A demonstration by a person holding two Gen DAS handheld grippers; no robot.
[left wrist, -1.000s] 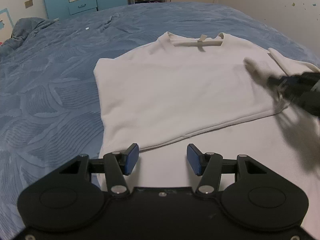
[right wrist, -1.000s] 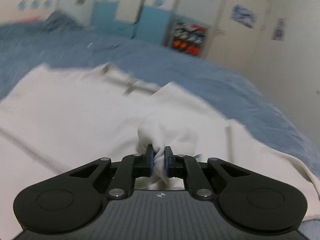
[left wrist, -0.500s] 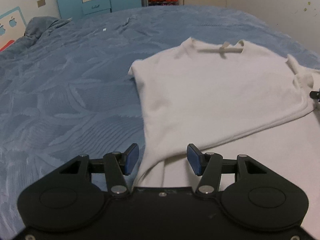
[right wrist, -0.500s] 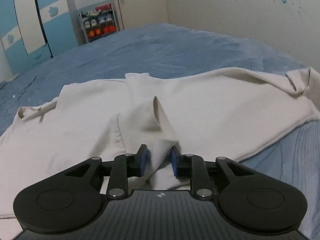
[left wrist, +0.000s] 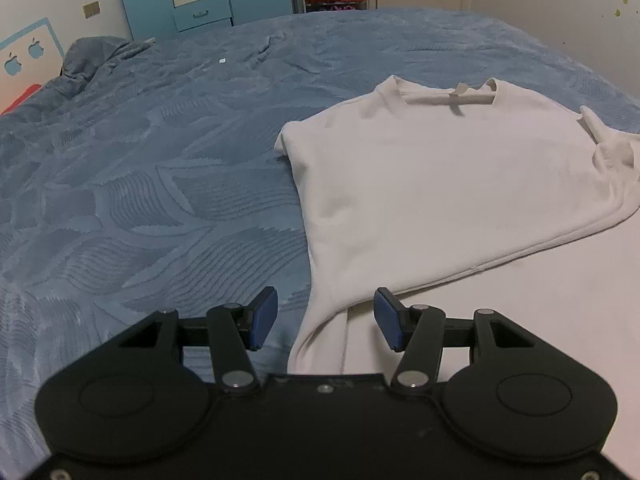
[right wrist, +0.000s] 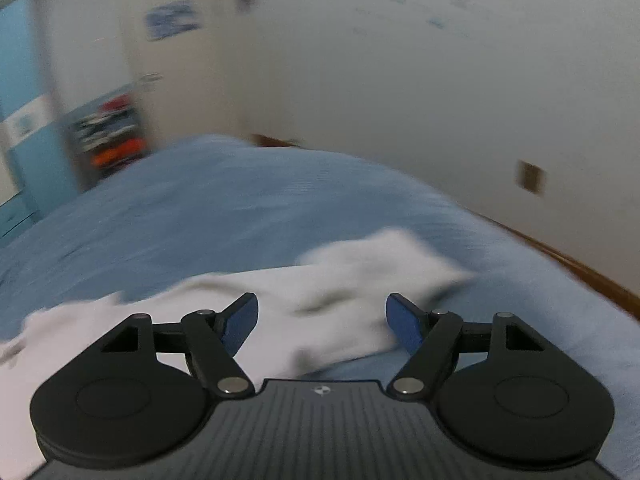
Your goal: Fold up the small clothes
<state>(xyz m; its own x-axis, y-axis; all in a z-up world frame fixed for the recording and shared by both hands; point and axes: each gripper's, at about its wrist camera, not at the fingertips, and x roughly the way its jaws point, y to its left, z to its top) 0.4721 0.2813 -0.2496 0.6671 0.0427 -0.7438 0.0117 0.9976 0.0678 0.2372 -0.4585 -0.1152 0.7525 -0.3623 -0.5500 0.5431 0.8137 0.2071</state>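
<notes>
Letting go: right gripper [right wrist: 322, 320] jaws now wide, empty; white cotton tee [left wrist: 440, 184] sleeve dropped on blue bed [left wrist: 160, 184]. Left gripper [left wrist: 325, 318] jaws wide, empty. Next fold pending.

i count one white cotton t-shirt [left wrist: 432, 184], one blue textured bedspread [left wrist: 160, 184], and my two black grippers, left [left wrist: 325, 319] and right [right wrist: 322, 322].

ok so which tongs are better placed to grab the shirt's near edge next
Left. The left tongs hang open right over the shirt edge, view steady. The right tongs are open too, but their view is blurred and points past the shirt's end.
</notes>
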